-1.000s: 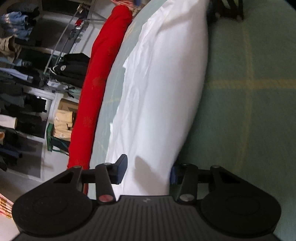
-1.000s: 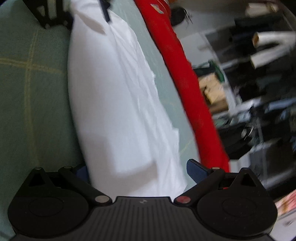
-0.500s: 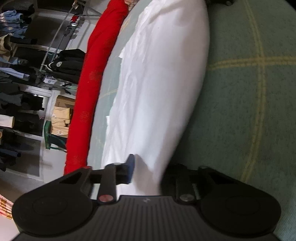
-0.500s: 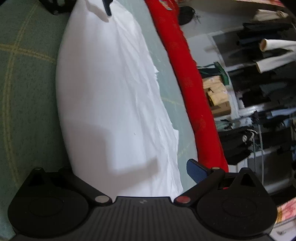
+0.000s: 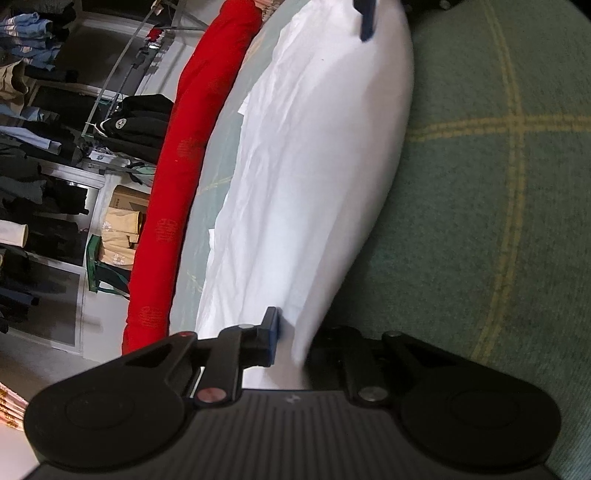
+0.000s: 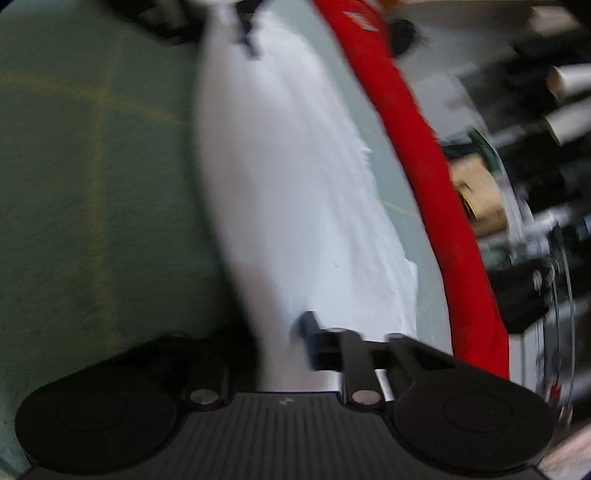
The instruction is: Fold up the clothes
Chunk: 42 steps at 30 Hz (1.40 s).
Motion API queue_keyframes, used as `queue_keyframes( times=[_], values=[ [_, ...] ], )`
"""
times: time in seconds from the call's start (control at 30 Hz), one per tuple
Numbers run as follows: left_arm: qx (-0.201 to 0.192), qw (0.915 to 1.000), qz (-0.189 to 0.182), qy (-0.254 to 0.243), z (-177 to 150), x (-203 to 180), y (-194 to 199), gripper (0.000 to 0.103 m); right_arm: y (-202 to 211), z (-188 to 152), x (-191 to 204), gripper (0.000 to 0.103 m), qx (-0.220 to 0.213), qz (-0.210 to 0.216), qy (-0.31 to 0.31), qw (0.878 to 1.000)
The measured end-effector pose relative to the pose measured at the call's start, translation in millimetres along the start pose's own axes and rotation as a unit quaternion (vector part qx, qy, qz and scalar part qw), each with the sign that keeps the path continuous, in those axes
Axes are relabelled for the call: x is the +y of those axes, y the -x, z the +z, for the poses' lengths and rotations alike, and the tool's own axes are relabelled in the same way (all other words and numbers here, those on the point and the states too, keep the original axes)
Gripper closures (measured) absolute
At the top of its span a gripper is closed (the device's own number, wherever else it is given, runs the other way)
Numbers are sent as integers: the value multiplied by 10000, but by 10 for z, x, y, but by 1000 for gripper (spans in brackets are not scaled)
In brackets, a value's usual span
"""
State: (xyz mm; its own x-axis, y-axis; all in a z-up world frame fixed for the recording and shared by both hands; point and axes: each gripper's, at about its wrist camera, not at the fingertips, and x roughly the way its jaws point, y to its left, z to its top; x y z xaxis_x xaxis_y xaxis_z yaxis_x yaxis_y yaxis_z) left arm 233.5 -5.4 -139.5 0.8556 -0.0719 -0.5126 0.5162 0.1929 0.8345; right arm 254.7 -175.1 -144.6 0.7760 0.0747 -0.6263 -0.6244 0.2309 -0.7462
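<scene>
A white garment (image 5: 314, 166) lies lengthwise in a long folded strip on green checked bedding (image 5: 498, 221). My left gripper (image 5: 293, 339) pinches the near end of its folded edge; the blue pad (image 5: 271, 336) presses the cloth and the other finger is hidden under it. At the strip's far end the right gripper's blue finger (image 5: 365, 18) shows. In the blurred right wrist view the white garment (image 6: 288, 184) runs away from my right gripper (image 6: 275, 343), whose jaws are closing with the cloth's edge squeezed between them. The left gripper (image 6: 247, 33) holds the far end.
A long red bolster (image 5: 177, 177) lies along the bed's edge beyond the garment, also in the right wrist view as the red bolster (image 6: 424, 166). Past it stand racks of dark clothes (image 5: 37, 184) and a cardboard box (image 5: 125, 218) on the floor.
Both grippers went from open around the garment's folded edge to pinched on it, the left first, then the right. The right wrist view has tilted and blurred.
</scene>
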Motion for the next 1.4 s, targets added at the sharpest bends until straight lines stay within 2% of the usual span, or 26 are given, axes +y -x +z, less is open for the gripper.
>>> queue_keyframes(
  times=[0.13,0.43,0.47,0.53,0.6,0.7,0.8,0.83,0.87,0.93,1.0,1.13,1.4],
  values=[
    [-10,10000,25,11,-3,13,-5,93,-39,45,115,93,107,-249,308,9992],
    [-63,9999,40,88,-28,24,5,93,-23,112,198,94,327,-927,398,9944],
    [-70,9999,37,93,-29,28,5,93,-18,117,189,92,355,-993,422,9935],
    [-84,9999,33,107,-37,34,9,93,-16,117,137,68,390,-1123,403,9921],
    [-99,9999,29,123,-46,40,13,93,-19,84,15,57,391,-1110,244,9928],
    [-120,9998,26,141,-54,57,10,93,-94,-8,-135,54,499,-1046,84,9932],
    [-133,9998,16,144,-53,71,1,93,-130,-103,-123,55,583,-1116,91,9920],
    [-136,9998,10,141,-51,74,-2,93,-139,-133,-114,60,609,-1143,97,9915],
    [-138,9998,5,138,-50,76,-4,93,-156,-138,-87,65,621,-1094,125,9920],
    [-137,9998,4,142,-47,74,-4,93,-220,-102,9,92,662,-981,394,9922],
    [-134,9998,6,147,-44,71,-3,93,-271,-75,113,93,693,-938,581,9915],
    [-121,9998,0,133,-31,71,-8,94,-222,-122,79,93,584,-720,235,9954],
    [-94,9999,-32,137,-12,67,-11,94,-126,-153,161,93,582,-776,74,9953]
  ],
)
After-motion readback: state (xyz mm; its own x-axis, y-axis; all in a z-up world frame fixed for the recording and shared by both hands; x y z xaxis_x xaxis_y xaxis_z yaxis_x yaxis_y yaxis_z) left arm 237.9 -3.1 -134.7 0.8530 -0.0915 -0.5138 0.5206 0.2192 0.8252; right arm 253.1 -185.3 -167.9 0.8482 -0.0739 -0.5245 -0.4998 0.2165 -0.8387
